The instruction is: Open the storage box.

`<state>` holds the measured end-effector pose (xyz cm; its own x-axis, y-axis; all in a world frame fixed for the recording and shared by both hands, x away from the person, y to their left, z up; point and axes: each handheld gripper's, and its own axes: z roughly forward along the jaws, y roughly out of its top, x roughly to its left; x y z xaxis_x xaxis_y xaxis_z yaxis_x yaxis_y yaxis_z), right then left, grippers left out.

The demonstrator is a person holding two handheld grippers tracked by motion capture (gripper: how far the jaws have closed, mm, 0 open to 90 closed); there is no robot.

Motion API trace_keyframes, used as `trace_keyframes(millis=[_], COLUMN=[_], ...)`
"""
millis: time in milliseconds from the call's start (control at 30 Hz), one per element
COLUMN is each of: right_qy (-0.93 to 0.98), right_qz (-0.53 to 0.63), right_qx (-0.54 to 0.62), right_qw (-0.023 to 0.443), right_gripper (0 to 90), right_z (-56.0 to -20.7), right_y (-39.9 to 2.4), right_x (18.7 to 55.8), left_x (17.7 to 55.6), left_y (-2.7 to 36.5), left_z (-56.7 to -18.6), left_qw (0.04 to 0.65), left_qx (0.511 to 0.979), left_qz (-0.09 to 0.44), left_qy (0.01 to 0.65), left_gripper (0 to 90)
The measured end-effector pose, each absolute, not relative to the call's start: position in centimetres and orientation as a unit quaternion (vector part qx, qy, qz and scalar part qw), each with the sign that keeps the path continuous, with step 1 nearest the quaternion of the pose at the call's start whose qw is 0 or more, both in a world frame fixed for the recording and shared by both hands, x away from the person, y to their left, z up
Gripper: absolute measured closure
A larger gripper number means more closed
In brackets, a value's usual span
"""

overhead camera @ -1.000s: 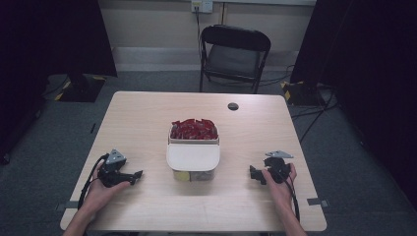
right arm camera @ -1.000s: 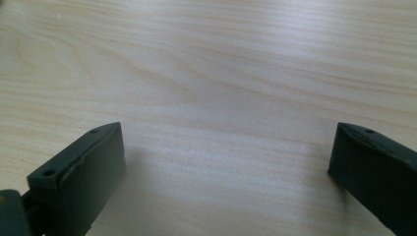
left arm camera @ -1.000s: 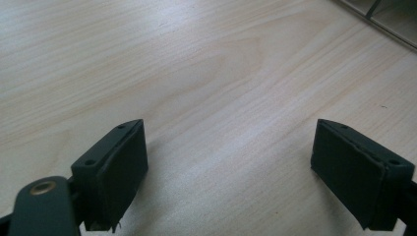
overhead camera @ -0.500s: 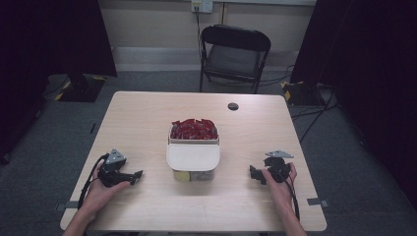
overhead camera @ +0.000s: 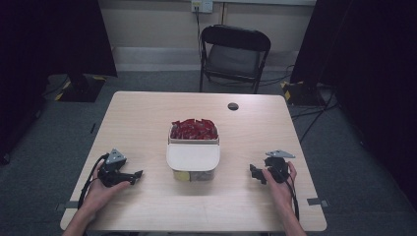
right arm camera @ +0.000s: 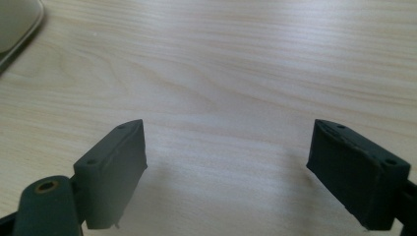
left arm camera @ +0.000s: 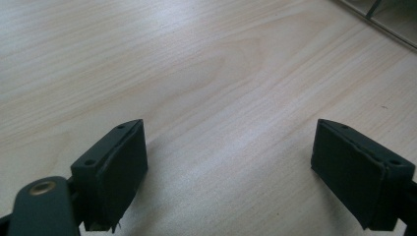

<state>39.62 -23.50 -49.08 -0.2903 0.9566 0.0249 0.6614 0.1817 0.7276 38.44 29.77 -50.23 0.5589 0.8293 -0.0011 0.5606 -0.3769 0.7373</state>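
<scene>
- Dead centre of the high view we've got the container (overhead camera: 193, 157): a pale lid-like white tray across its near end, and a pile of red packets (overhead camera: 193, 129) sitting in the part just behind that, toward the top of the frame.
- It's sitting on the table (overhead camera: 147, 118), roughly midway between the two hands, and nothing is touching it.
- Left gripper (overhead camera: 136, 174) is at the lower left of the high view, resting low on the table with the person's hand wrapped around it, pointing right toward the container but well apart from it.
- In the left gripper view its jaws are spread wide, with plain wood grain between them, so it's not holding anything.
- Right gripper (overhead camera: 253, 172) is at the lower right of the high view, also down on the table and pointing left at the container, again well apart from it.
- Its jaws have just been closing in a bit, but in the right gripper view they're still clearly apart, with bare table between them. A pale rounded corner of the container (right arm camera: 17, 24) peeks in at the upper left of that view.
- Further out: a small dark round thing (overhead camera: 233, 106) lies near the far edge of the table, to the upper right of the container.
- Behind the table, at the top middle, a black folding chair (overhead camera: 233, 56) stands on the grey floor.
</scene>
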Motion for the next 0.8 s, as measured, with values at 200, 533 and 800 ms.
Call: trace_keyframes(millis=[200,533,800], right_qy=[0.736,0.736,0.738], right_qz=[0.337,0.368,0.391], right_qx=[0.544,0.527,0.51], right_qw=[0.221,0.212,0.203], right_gripper=[14.1,15.0,16.4], right_z=[-48.5,-47.3,-46.3], right_y=[-23.1,-22.2,-21.8], right_x=[39.5,39.0,38.6], left_x=[38.4,38.4,38.4], left_y=[29.8,29.8,29.8], left_z=[-50.2,-50.2,-50.2], left_qw=[0.356,0.356,0.356], left_qx=[0.808,0.808,0.808], left_qz=[0.189,0.189,0.189], left_qy=[0.43,0.43,0.43], left_gripper=[13.4,13.4,13.4])
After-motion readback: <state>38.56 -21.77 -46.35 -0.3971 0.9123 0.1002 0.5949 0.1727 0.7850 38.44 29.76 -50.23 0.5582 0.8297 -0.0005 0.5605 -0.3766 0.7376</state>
